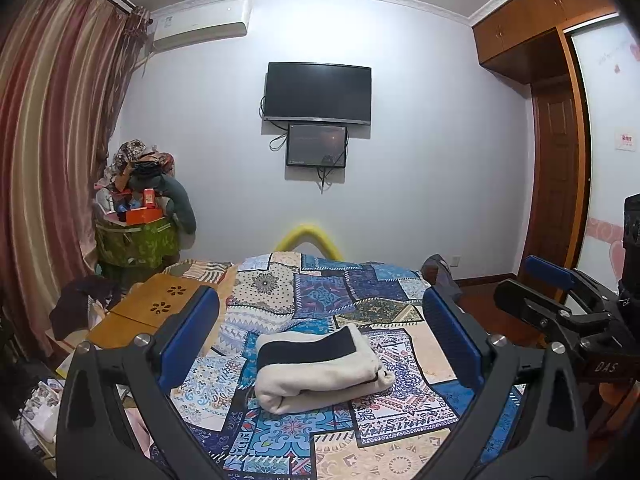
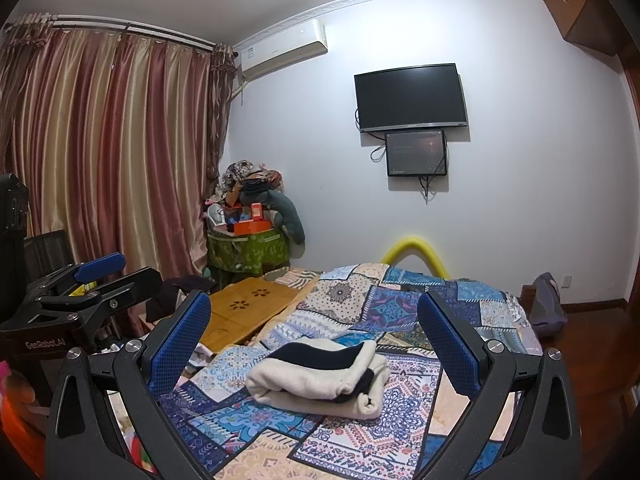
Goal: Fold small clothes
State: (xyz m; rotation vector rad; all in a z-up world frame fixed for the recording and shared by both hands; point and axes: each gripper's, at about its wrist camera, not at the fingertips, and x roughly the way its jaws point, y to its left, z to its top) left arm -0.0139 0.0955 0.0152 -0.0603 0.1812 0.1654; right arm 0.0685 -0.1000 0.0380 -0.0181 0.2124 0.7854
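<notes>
A cream garment with a black band [image 1: 320,366] lies folded into a thick bundle on the patchwork bedspread [image 1: 304,292]. My left gripper [image 1: 320,332] is raised above and short of it, open, its blue pads wide apart with nothing between them. In the right wrist view the same bundle [image 2: 320,376] lies just ahead, and my right gripper [image 2: 316,340] also hangs open and empty above the bed. The right gripper [image 1: 560,292] shows at the right edge of the left wrist view, and the left gripper [image 2: 100,276] at the left edge of the right wrist view.
A wooden lap table [image 1: 160,308] lies on the bed's far left. Beyond it stands a green bin heaped with clothes and boxes [image 1: 138,220], next to striped curtains [image 1: 48,140]. A yellow foam arch [image 1: 308,236] rises at the bed's far end. A wardrobe [image 1: 556,160] stands right.
</notes>
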